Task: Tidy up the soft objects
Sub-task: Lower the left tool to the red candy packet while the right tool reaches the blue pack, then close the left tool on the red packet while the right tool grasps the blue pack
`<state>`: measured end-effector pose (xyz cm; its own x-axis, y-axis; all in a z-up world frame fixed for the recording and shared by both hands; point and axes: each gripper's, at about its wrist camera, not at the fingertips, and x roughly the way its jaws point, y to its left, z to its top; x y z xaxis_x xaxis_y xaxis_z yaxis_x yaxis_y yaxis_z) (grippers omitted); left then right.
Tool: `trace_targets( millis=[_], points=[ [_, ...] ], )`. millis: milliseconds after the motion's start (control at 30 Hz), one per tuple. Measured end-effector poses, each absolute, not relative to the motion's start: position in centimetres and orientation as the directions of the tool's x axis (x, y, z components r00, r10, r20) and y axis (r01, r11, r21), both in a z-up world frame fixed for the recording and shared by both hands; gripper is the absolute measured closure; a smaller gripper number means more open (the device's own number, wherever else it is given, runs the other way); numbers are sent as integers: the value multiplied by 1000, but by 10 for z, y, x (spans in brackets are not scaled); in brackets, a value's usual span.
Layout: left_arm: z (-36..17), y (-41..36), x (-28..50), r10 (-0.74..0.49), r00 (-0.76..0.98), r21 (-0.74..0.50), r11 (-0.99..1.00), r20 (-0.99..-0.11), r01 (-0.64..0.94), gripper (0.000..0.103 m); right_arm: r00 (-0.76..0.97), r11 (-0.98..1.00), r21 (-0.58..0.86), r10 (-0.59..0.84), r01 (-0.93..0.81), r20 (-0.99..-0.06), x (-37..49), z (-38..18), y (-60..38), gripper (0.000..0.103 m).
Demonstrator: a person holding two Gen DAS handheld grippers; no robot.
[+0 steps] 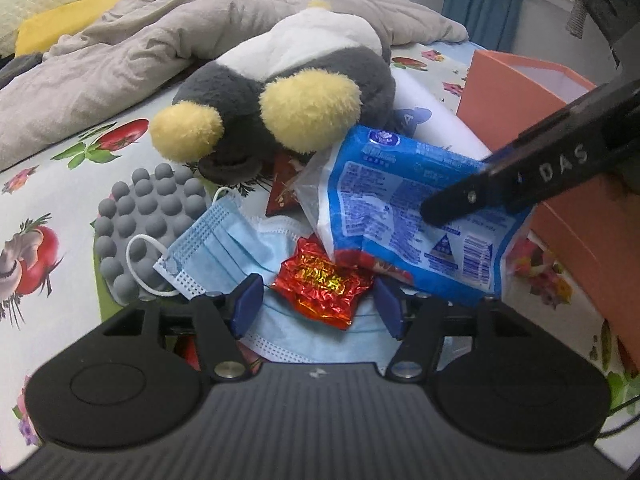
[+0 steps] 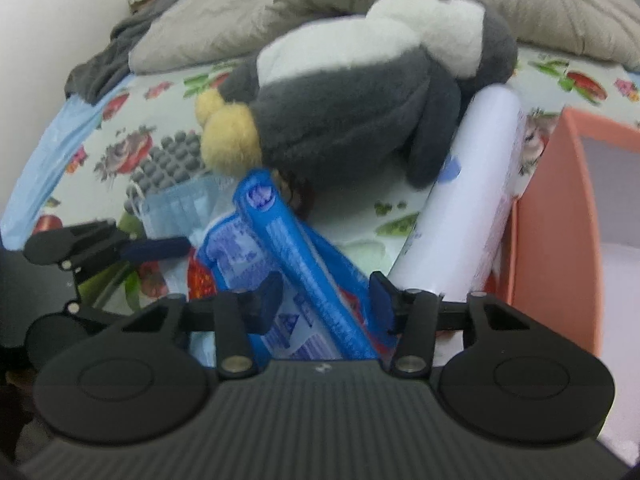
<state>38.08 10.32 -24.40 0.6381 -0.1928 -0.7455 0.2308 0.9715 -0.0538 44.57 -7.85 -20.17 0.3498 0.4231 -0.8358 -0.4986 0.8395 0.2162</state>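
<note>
A grey, white and yellow plush penguin (image 1: 288,80) lies on the bed; it also shows in the right wrist view (image 2: 360,92). A blue tissue pack (image 1: 416,216) lies in front of it. My right gripper (image 2: 324,304) stands around this pack (image 2: 308,272), jaws apart, one finger (image 1: 500,188) lying over it. My left gripper (image 1: 316,308) is open around a red foil wrapper (image 1: 320,284) that rests on a light blue face mask (image 1: 224,248). A grey bumpy pad (image 1: 148,216) lies to the left.
An orange box (image 1: 532,96) stands open at the right; it also shows in the right wrist view (image 2: 560,240). A white roll (image 2: 472,200) leans between penguin and box. A grey duvet (image 1: 160,32) is bunched at the back. The fruit-print sheet (image 1: 52,184) covers the bed.
</note>
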Motion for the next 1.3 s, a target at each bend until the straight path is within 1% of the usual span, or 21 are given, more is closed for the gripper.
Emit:
trace_targets(
  millis=[67, 167, 233, 500, 600, 767, 933, 1000, 1067, 1300],
  points=[
    [-246, 101, 383, -188, 641, -43, 971, -744, 236, 36, 324, 829, 239, 440, -506, -837, 444, -206, -77, 72],
    [-248, 101, 386, -185, 642, -38, 971, -744, 235, 35, 328, 830, 242, 442, -503, -835, 441, -205, -78, 83],
    [-247, 100, 384, -187, 650, -32, 970, -737, 242, 35, 346, 831, 233, 442, -505, -828, 438, -200, -79, 86],
    [-240, 91, 381, -179, 675, 70, 943, -716, 325, 35, 389, 856, 230, 429, -463, -815, 428, -184, -93, 89],
    [-240, 90, 384, -195, 668, 84, 928, -718, 362, 35, 389, 862, 238, 427, -447, -816, 425, -183, -98, 89],
    [-244, 97, 395, -235, 637, 42, 921, -734, 388, 35, 393, 872, 239, 417, -426, -820, 424, -185, -103, 89],
    [-252, 101, 404, -255, 605, -13, 927, -754, 375, 36, 388, 873, 240, 414, -424, -823, 422, -189, -103, 89],
    [-253, 103, 404, -258, 604, -40, 936, -754, 350, 40, 392, 874, 234, 412, -426, -823, 422, -189, -102, 89],
    [-252, 101, 402, -247, 609, -32, 940, -754, 340, 43, 396, 876, 232, 409, -422, -822, 421, -189, -102, 89],
    [-247, 94, 392, -215, 609, -44, 958, -763, 282, 44, 419, 886, 226, 399, -404, -815, 415, -181, -107, 89]
  ],
)
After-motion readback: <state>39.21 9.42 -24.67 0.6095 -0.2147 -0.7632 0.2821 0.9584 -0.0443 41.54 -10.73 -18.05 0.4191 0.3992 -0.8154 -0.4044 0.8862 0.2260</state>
